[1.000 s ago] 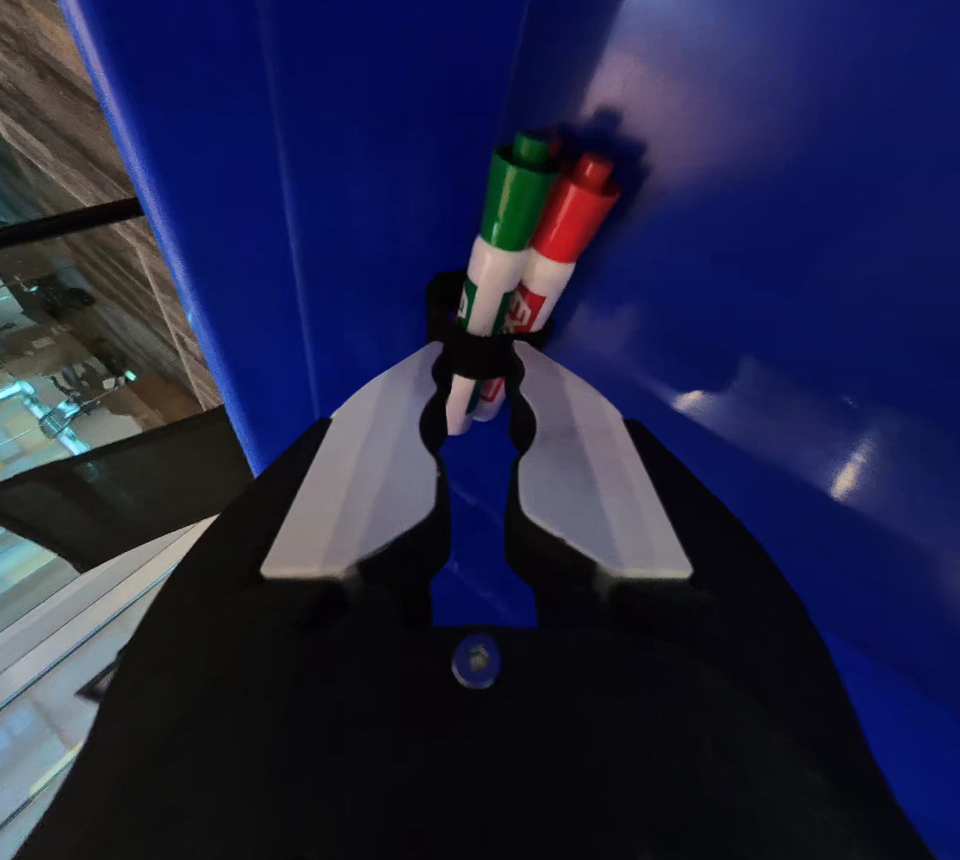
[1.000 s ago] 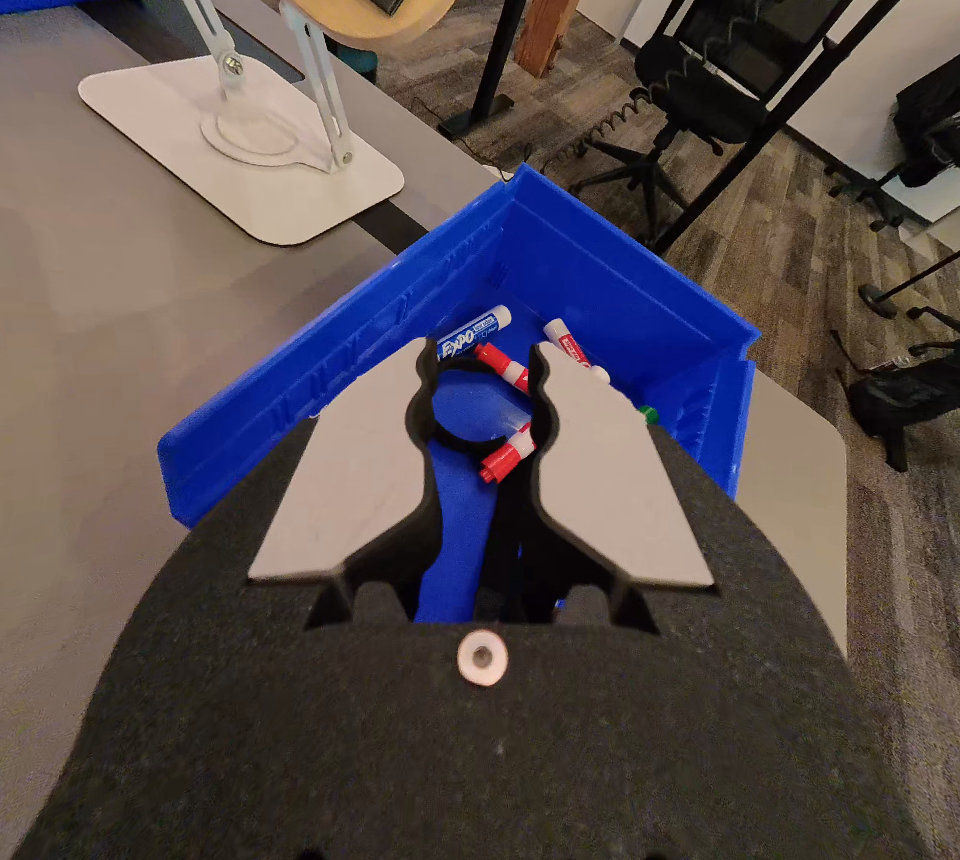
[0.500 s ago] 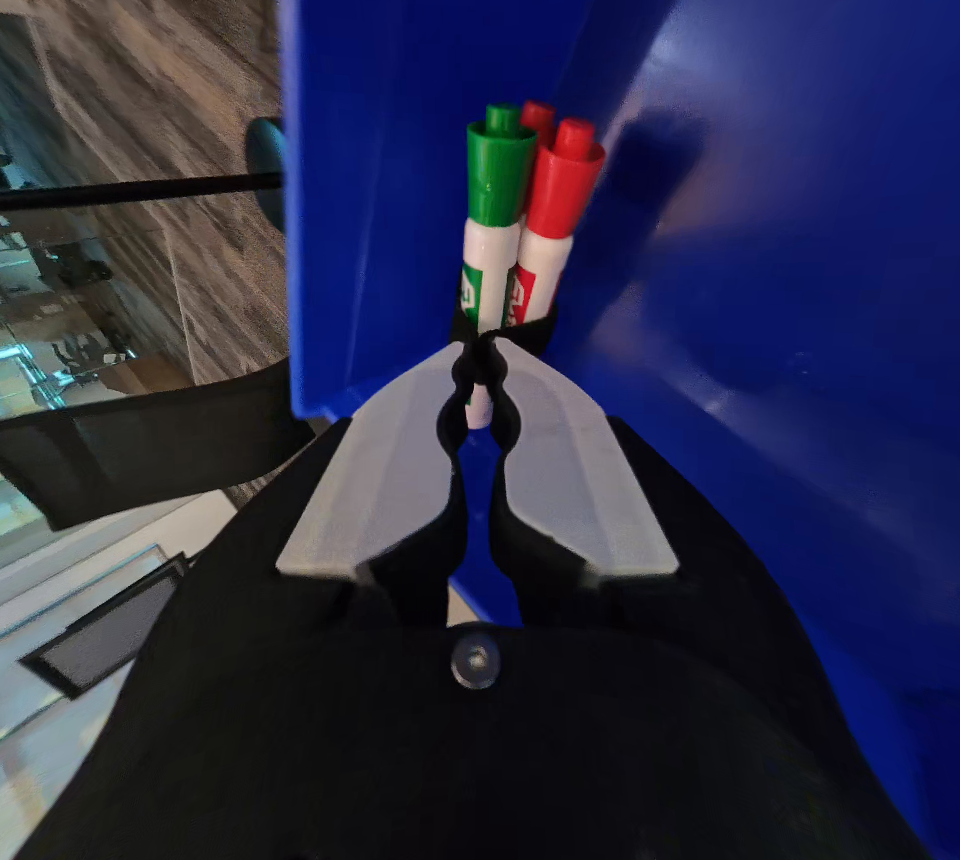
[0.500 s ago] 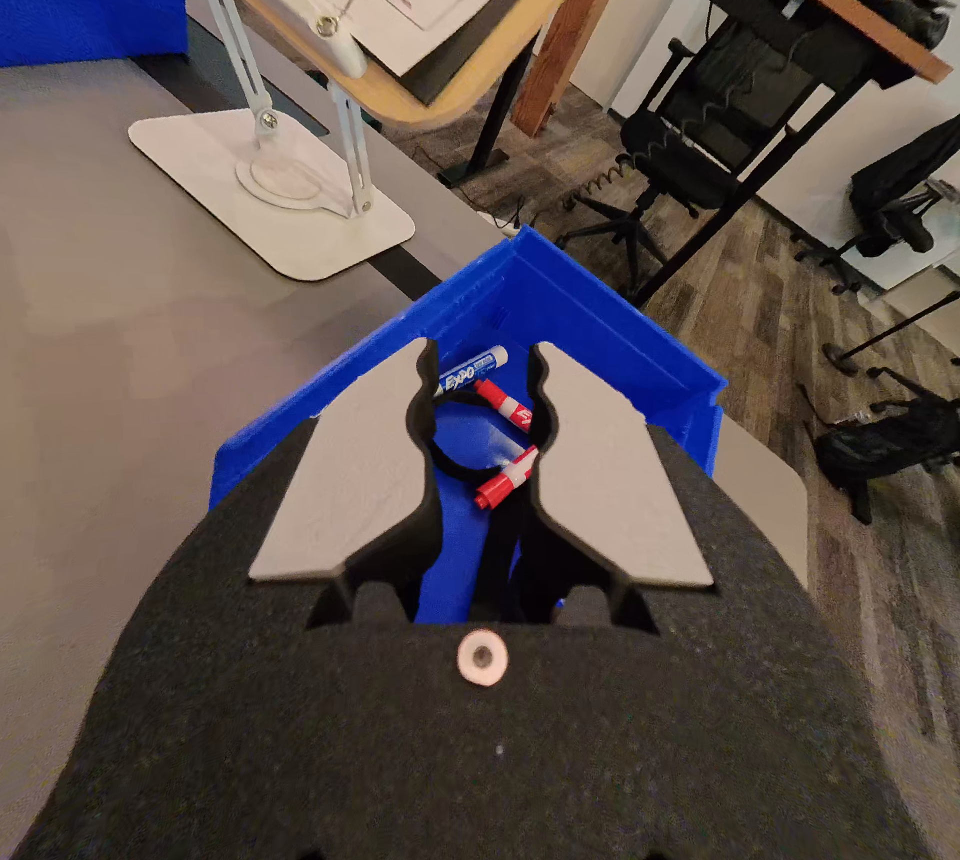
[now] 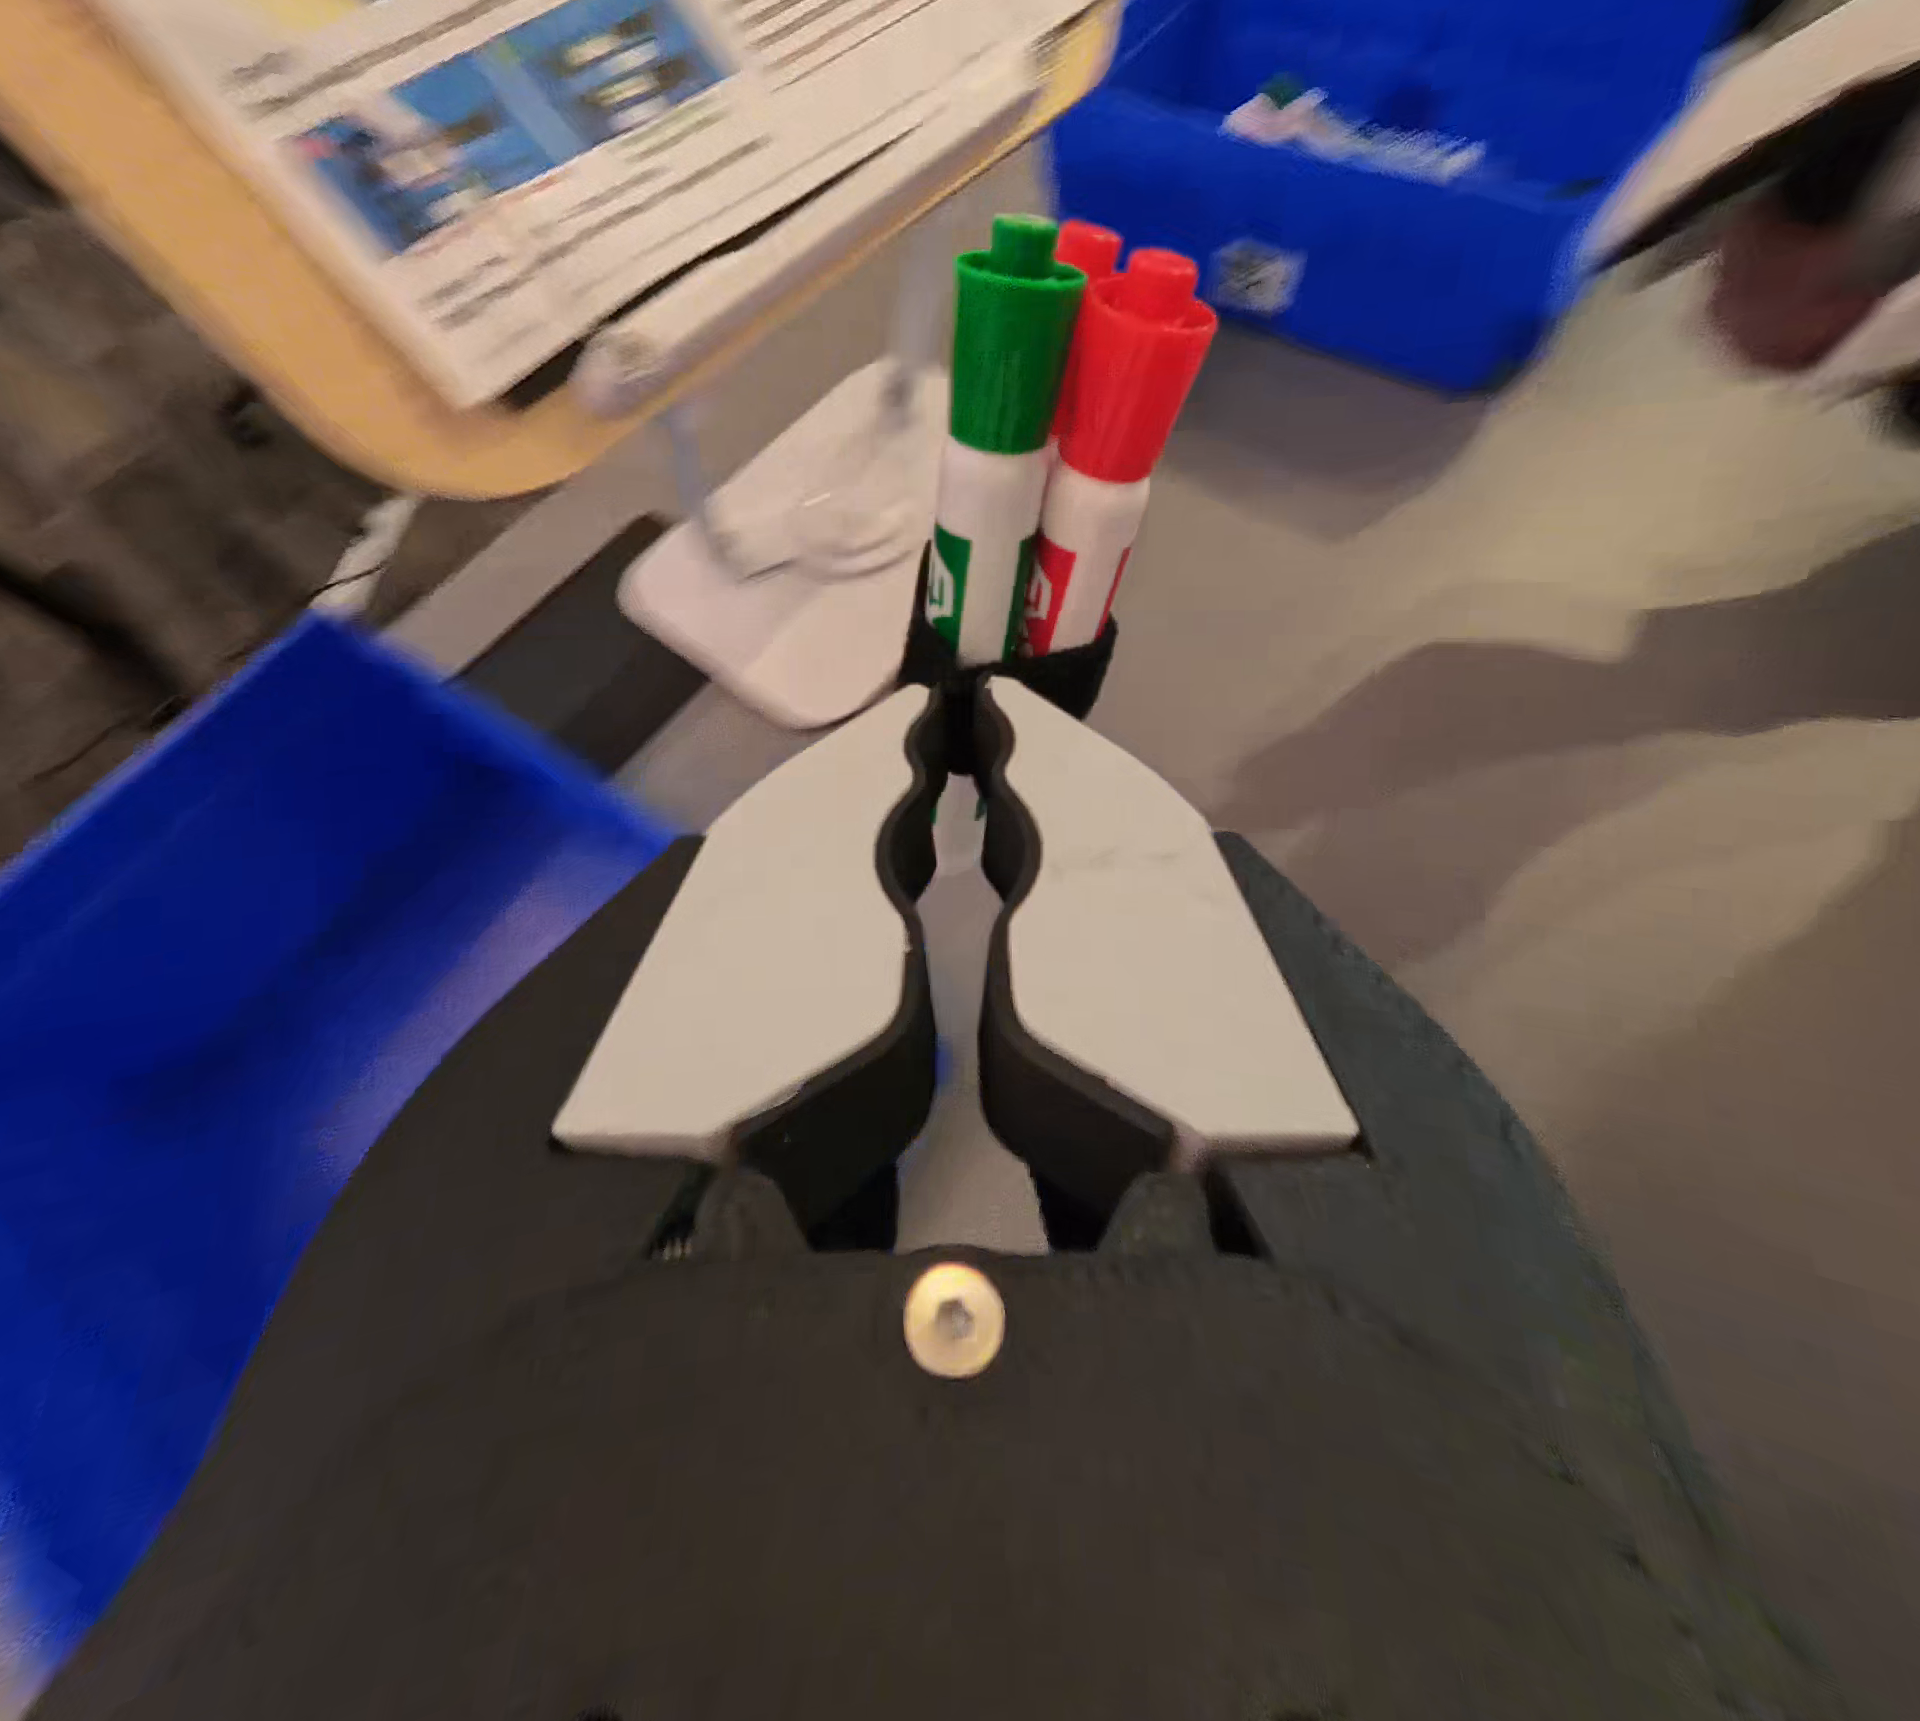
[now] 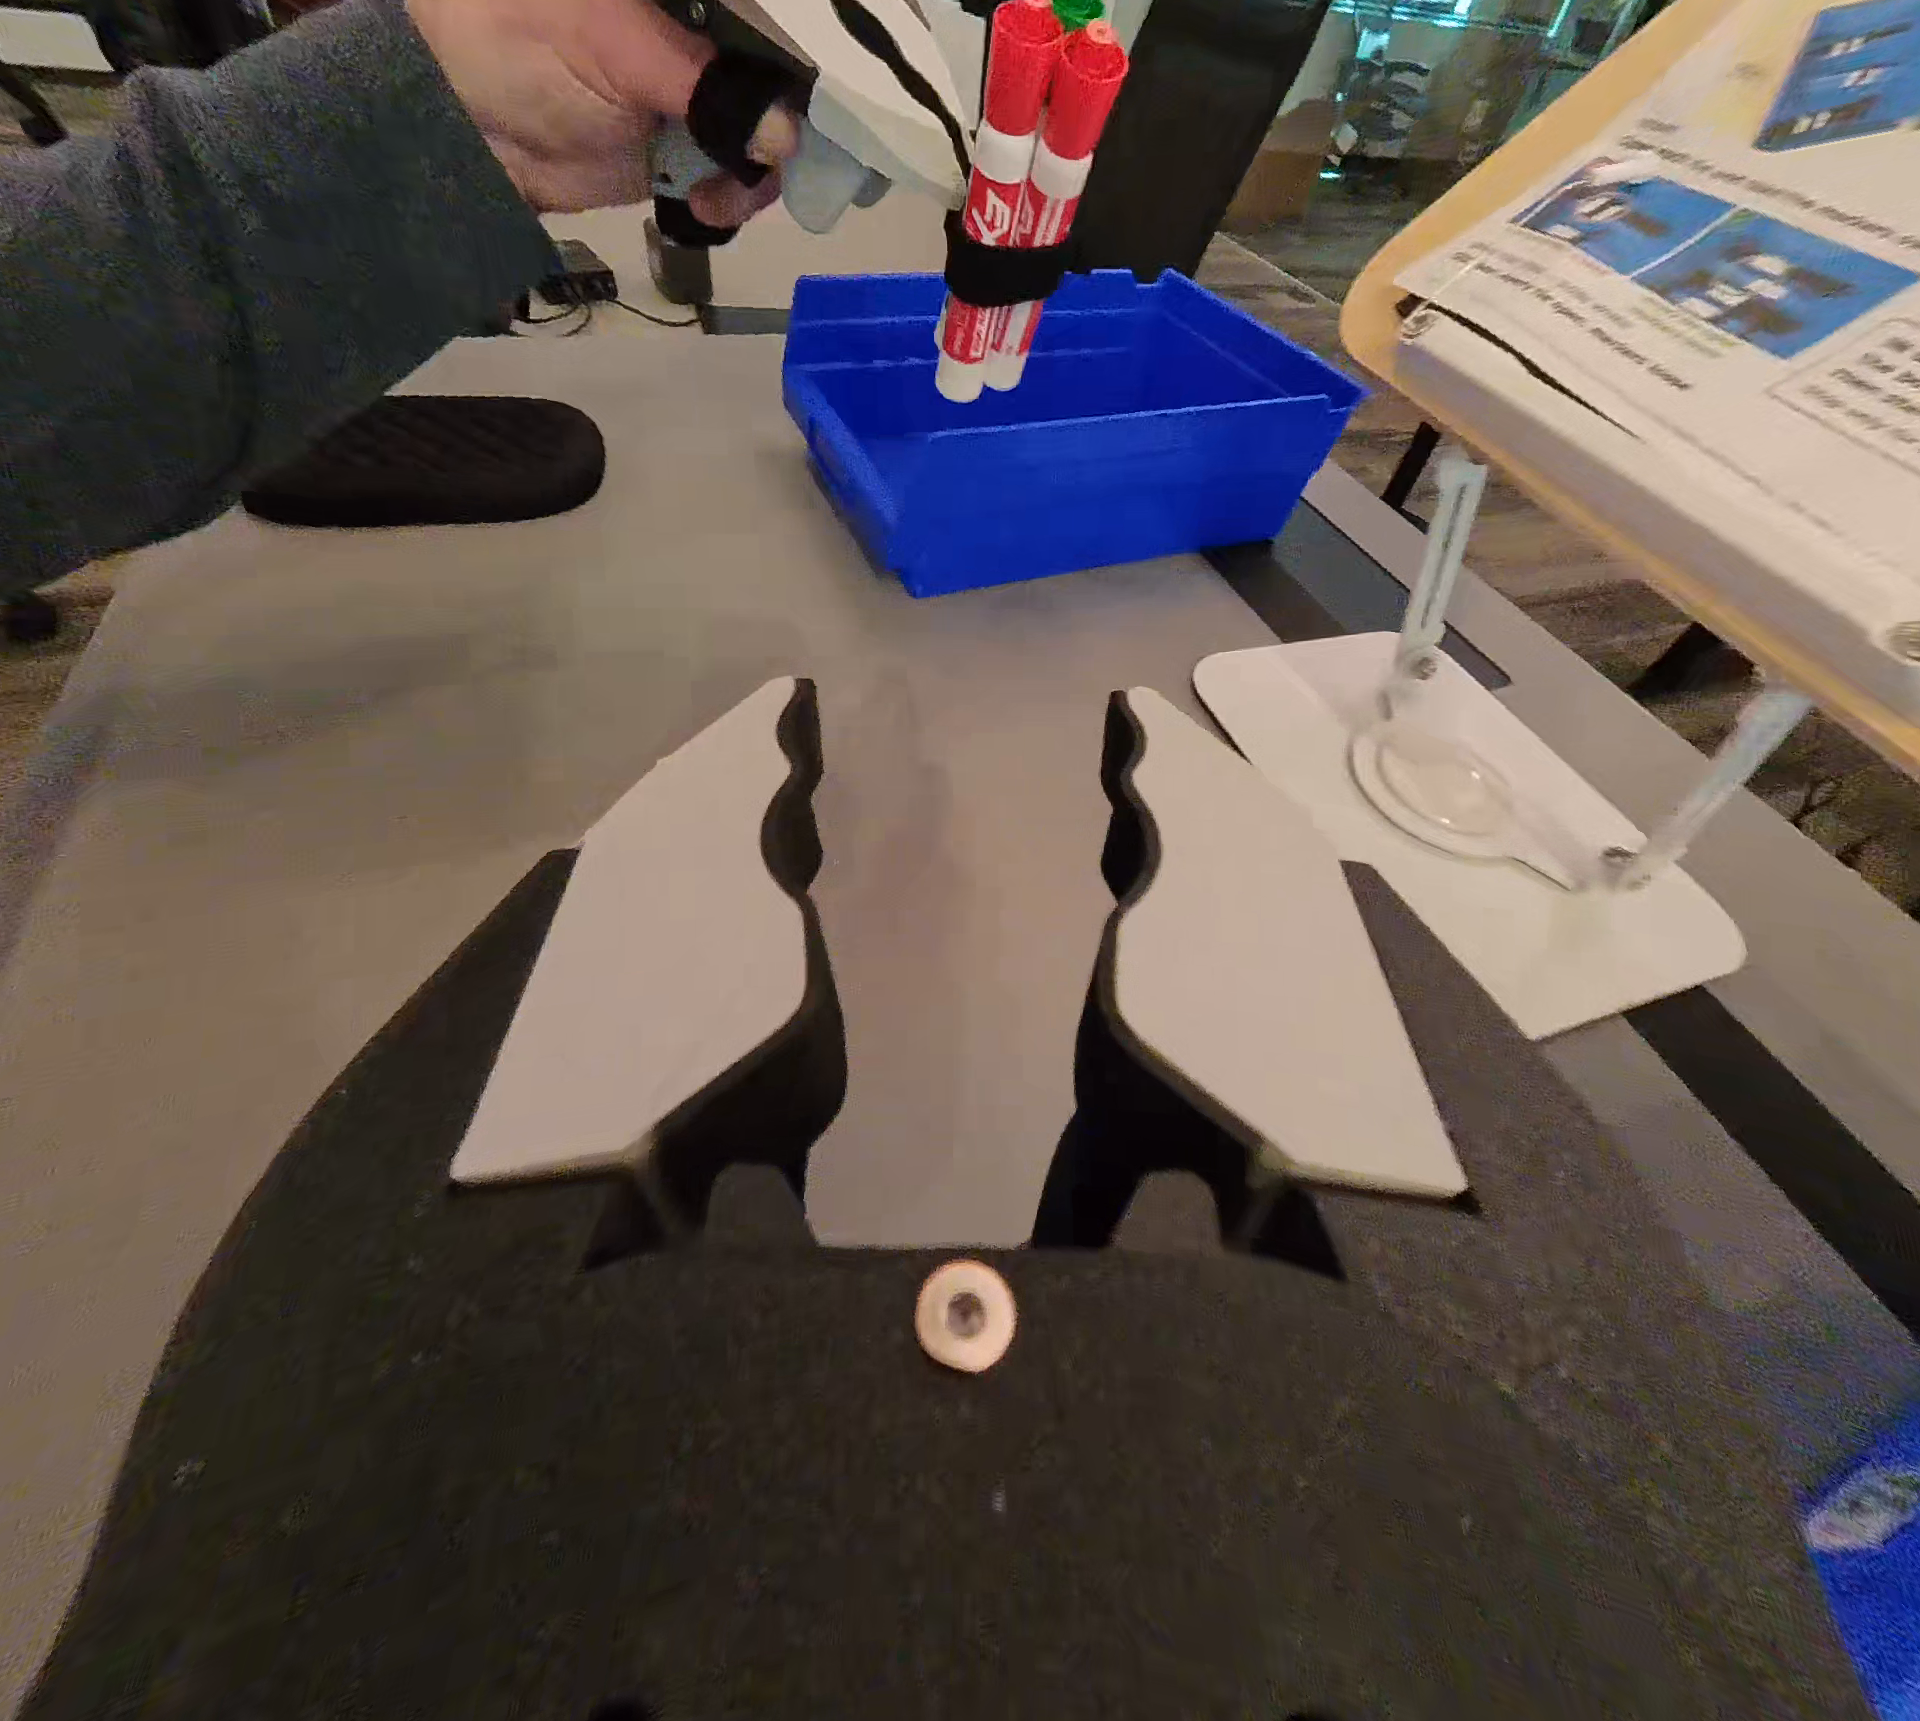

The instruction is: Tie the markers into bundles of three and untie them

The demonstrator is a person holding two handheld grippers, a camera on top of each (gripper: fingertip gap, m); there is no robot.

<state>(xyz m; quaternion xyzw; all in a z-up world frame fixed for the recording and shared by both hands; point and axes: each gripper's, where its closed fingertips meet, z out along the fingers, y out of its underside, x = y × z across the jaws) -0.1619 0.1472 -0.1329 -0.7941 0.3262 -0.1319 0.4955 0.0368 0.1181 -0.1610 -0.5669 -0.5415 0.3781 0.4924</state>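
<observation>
Three capped plastic markers, two red (image 6: pixel 1023 144) and one green (image 5: pixel 1000 466), stand upright, tied together by a black stretchy band (image 6: pixel 1000 271), above a blue plastic bin (image 6: pixel 1081 466).

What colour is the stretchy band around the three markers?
Black. The band shows best in the right wrist view, wrapped around the markers.

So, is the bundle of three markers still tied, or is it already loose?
Tied: a black band wraps the bundle of one green and two red markers, held upright above the blue plastic bin.
</observation>
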